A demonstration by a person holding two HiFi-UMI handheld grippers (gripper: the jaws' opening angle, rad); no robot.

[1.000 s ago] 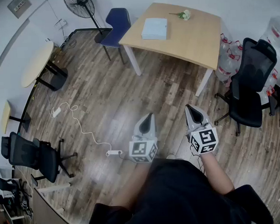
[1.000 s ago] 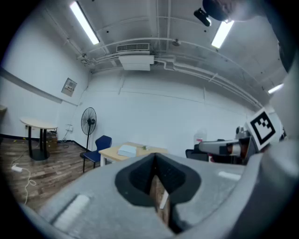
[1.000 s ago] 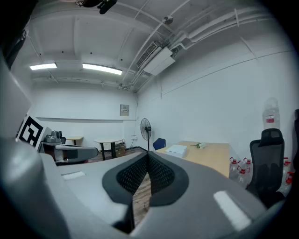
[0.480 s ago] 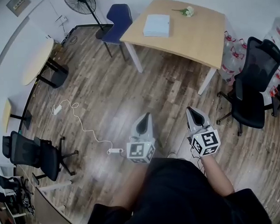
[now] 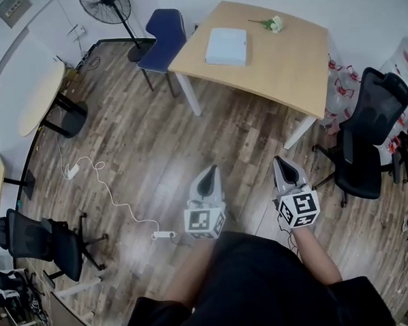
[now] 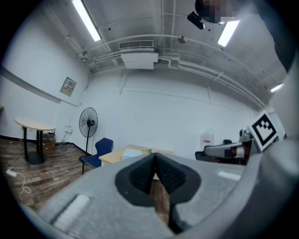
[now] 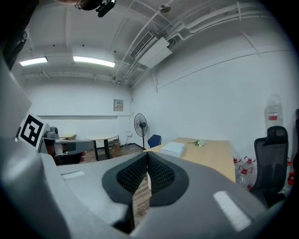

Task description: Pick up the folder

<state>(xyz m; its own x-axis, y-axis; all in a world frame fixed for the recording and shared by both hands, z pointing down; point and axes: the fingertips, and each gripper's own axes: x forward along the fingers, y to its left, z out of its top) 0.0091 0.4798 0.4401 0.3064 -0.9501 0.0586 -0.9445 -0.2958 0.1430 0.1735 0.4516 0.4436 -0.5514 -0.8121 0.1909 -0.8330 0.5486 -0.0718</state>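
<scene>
Standing well back from the light wooden rectangular table [image 5: 287, 59], the person holds the left gripper [image 5: 210, 173] and the right gripper [image 5: 280, 163] side by side at waist height, both aimed toward it. Each pair of jaws is pressed together on nothing, judged a carrying posture for crossing the brown plank floor [image 5: 155, 148]. The pale, flat rectangular folder [image 5: 225, 46] lies on the tabletop near its left end, apart from a small flower sprig [image 5: 270, 23]. It is well ahead of both claws, roughly between their pointing lines.
</scene>
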